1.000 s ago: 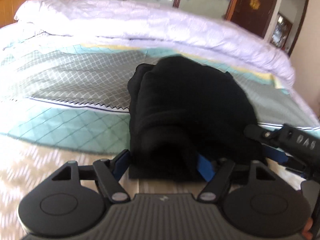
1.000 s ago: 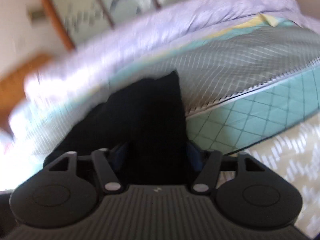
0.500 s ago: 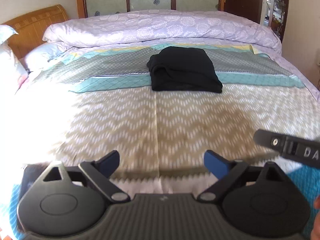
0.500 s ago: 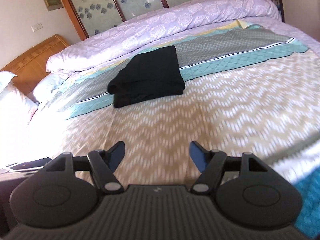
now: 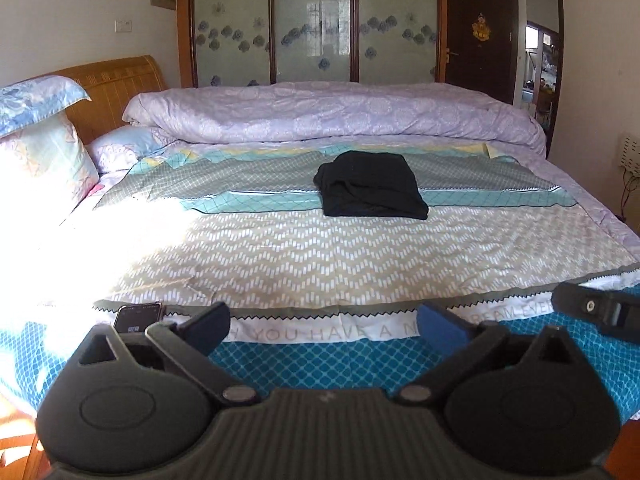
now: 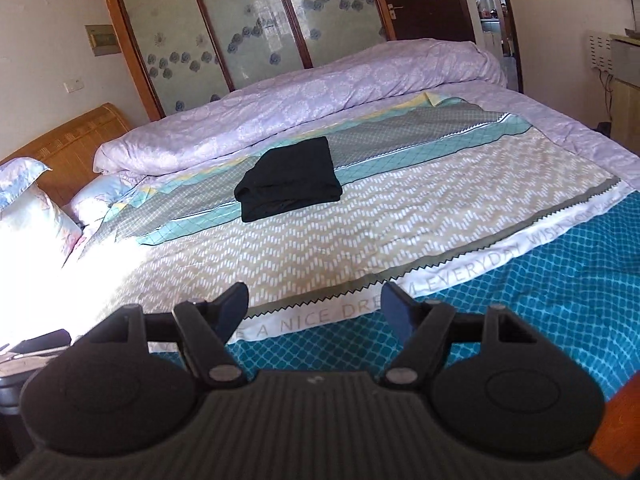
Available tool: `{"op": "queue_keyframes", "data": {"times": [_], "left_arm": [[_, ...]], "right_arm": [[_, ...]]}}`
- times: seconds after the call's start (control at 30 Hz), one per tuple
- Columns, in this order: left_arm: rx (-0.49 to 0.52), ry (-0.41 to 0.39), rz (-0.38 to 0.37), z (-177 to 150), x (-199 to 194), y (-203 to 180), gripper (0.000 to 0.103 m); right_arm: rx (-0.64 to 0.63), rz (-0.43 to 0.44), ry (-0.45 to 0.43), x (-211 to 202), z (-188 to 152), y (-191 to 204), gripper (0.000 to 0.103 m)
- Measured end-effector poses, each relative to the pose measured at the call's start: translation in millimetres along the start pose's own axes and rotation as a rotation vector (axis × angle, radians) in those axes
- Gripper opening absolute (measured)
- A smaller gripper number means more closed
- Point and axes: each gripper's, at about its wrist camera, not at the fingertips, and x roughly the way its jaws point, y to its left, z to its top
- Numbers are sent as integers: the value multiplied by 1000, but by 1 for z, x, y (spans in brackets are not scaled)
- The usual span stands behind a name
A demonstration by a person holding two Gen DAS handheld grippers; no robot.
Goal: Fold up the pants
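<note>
The black pants (image 5: 372,186) lie folded into a compact rectangle far up the bed, on the grey and teal bands of the bedspread (image 5: 320,264). The right wrist view shows the pants (image 6: 290,178) the same way, left of centre. My left gripper (image 5: 324,320) hangs over the bed's near edge, far back from the pants; its jaws are opening, with nothing between them. My right gripper (image 6: 316,306) is open and empty, also over the near edge. Part of the right gripper (image 5: 596,312) shows at the right in the left wrist view.
A rolled lilac duvet (image 5: 320,116) runs along the far side of the bed. Pillows (image 5: 40,140) and a wooden headboard (image 5: 116,88) are at the left. A phone (image 5: 138,316) lies on the near left edge. Glass wardrobe doors (image 5: 312,20) stand behind the bed.
Both grippers let go of the folded pants and pulled back and up to the bed's near edge. The left jaws spread wider. The pants stayed where they were laid.
</note>
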Motion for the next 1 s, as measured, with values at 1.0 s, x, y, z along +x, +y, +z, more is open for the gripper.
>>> {"op": "queue_keyframes", "data": {"times": [1.0], "left_arm": [[19, 186, 35, -39, 56, -6, 103]], "right_arm": [[-35, -17, 86, 43, -27, 0, 90]]}}
